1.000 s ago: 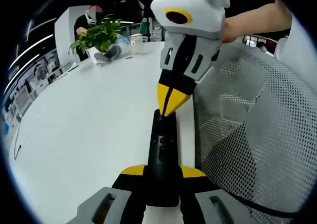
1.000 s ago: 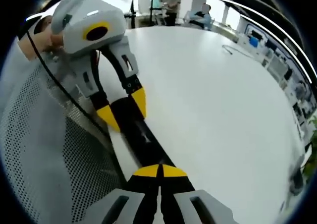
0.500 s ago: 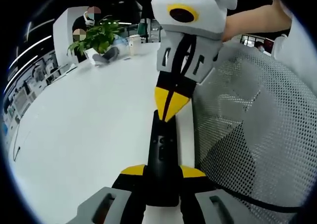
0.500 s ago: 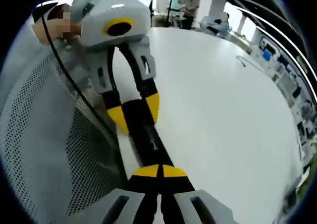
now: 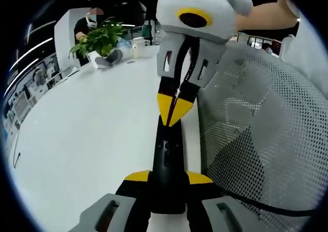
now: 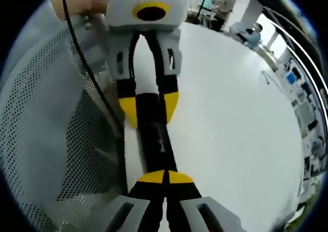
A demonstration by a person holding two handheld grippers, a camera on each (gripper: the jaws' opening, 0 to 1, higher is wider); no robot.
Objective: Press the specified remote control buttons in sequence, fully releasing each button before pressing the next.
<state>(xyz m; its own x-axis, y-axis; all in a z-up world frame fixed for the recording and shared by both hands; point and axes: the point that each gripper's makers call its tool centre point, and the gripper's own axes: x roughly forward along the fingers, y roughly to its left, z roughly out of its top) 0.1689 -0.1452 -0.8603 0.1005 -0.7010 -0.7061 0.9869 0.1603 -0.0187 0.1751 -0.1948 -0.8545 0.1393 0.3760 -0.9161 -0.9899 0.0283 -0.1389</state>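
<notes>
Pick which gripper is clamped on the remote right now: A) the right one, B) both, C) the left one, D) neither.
C: in the left gripper view the left gripper has its yellow-tipped jaws either side of the black remote, while the right gripper meets the remote's far end with shut jaws, tips together.

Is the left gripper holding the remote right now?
Yes, the left gripper has its yellow-tipped fingers clamped on either side of the black remote above the white table.

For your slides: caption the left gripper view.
Left gripper holds the remote while the shut right gripper touches its far end.
</notes>
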